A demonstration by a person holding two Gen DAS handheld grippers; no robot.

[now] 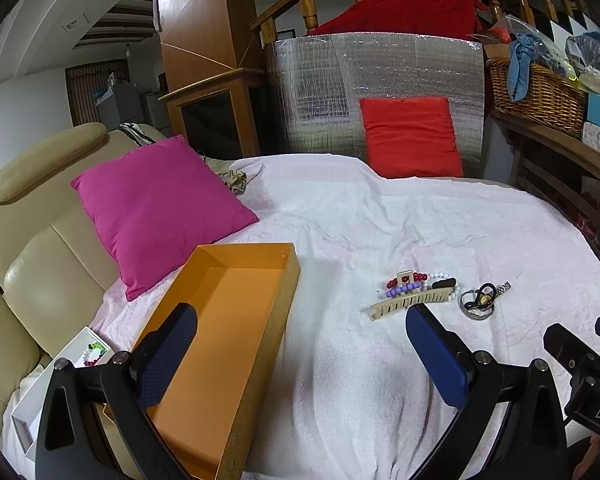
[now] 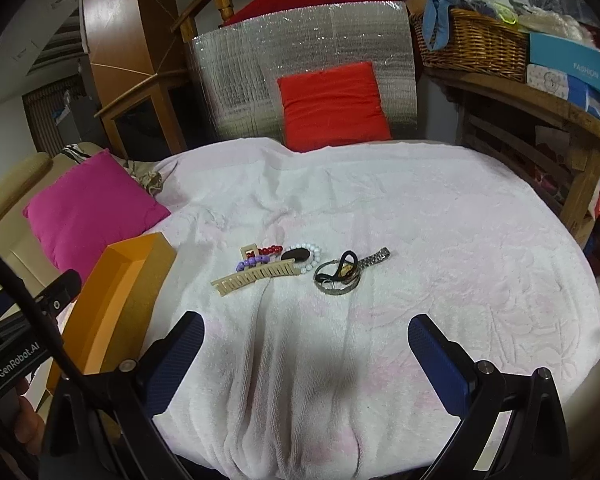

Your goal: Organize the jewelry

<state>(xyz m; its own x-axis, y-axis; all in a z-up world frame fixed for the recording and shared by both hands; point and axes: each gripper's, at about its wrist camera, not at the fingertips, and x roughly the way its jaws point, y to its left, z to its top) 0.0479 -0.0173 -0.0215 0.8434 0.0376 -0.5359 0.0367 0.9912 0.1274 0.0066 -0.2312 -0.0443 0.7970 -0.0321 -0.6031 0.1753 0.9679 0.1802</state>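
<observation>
Both the left hand-held gripper [image 1: 300,360] and right hand-held gripper [image 2: 306,360] gape wide, holding nothing. The jewelry pile [image 2: 296,268] lies mid-towel [image 2: 460,240], ahead of both. The orange box [image 1: 228,340] sits at the towel's left edge, under the left one's left finger.

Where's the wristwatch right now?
The wristwatch lies on the white towel, tangled with a metal bangle just right of the beige hair comb, ahead of the open right claw.

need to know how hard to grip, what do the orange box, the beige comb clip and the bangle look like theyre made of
Orange box: likely cardboard, matte, with thin flat walls and folded corners.
Beige comb clip: probably hard plastic, smooth, with moulded teeth.
Bangle: seemingly metal, a grey band with a dull shine.
</observation>
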